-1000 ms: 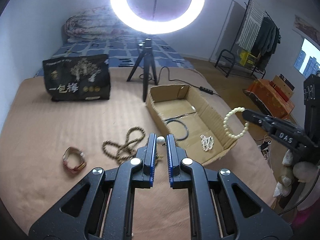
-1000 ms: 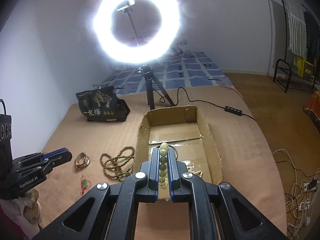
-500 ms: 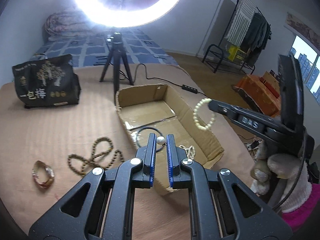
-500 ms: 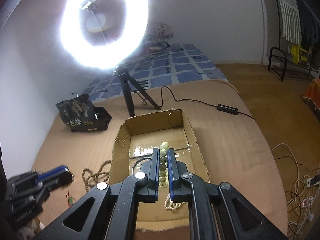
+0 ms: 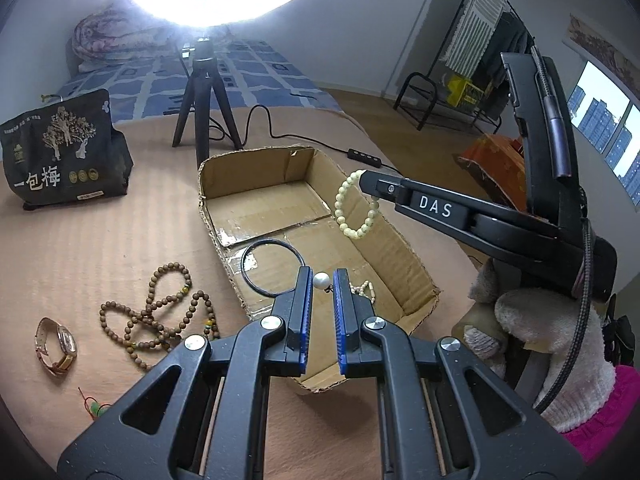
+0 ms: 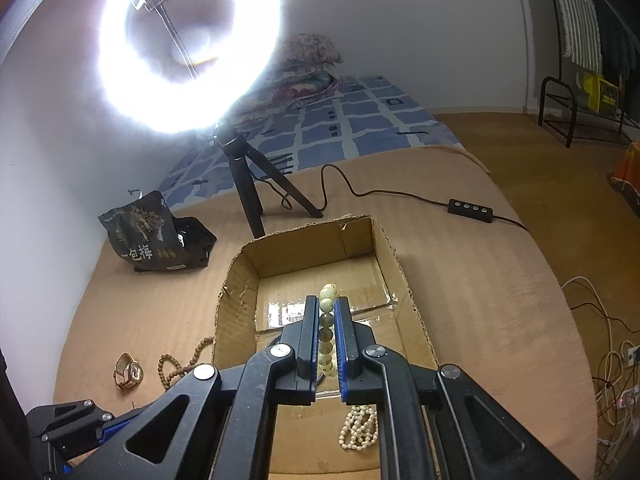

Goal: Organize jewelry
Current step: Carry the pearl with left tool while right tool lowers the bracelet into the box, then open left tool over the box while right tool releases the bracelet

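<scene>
Right gripper (image 6: 323, 334) fingers clamp the pale bead bracelet (image 5: 357, 205) above the cardboard box (image 5: 404, 248); left gripper (image 5: 321, 282) pinches a pearl piece (image 5: 321, 280). Lower inside the walls, then release.

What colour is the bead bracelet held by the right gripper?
Pale cream-green; the bead bracelet in the right gripper shows best in the left wrist view.

The left gripper (image 5: 321, 280) was closed on a white pearl bead (image 5: 321, 279); the right gripper (image 6: 329, 312) clamped a pale bead bracelet (image 5: 357, 211), both tilted downward.
</scene>
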A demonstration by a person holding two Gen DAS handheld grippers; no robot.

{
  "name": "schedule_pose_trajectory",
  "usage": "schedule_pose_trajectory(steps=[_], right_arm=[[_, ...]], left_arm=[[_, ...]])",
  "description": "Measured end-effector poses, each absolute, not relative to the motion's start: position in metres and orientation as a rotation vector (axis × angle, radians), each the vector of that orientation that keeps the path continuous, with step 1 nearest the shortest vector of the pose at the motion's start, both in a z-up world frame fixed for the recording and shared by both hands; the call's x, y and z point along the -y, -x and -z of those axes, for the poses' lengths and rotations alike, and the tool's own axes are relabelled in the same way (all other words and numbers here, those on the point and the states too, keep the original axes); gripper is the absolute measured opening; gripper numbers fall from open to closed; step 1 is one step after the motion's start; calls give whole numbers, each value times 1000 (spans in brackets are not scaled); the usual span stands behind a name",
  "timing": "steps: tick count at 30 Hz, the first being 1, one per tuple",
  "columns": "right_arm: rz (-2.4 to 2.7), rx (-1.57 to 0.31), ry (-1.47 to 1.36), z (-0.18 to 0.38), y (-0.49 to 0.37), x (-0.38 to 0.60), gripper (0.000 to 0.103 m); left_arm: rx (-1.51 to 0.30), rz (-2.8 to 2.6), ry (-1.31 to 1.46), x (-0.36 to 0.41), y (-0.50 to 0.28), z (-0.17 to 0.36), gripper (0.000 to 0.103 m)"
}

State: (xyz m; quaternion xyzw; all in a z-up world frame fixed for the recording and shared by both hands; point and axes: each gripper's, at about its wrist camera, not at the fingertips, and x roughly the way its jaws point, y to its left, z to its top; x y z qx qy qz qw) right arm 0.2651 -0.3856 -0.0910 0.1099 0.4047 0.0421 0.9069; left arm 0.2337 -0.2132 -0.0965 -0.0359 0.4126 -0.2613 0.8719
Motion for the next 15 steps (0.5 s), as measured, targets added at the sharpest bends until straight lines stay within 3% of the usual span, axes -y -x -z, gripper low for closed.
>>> schedule_pose_trajectory(steps=[10,11,12,13,15], right_arm=[[-80,-837,-248,93,-266,391,6],[-74,-835,-249,93,-265,392,12],[-78,-834,-257,92,-265,392,26],[-78,-831,-259,91,-265,392,30],[-64,-827,-251,89,-264,392,39]], left_arm=[[-867,578,54,219,-235,100,9],[-875,579,51,220,-236,101,9],[-877,578,51,220,-236,101,9],[-880,577,49,220,-236,102,11],[-883,570,48,219,-236,103,31]])
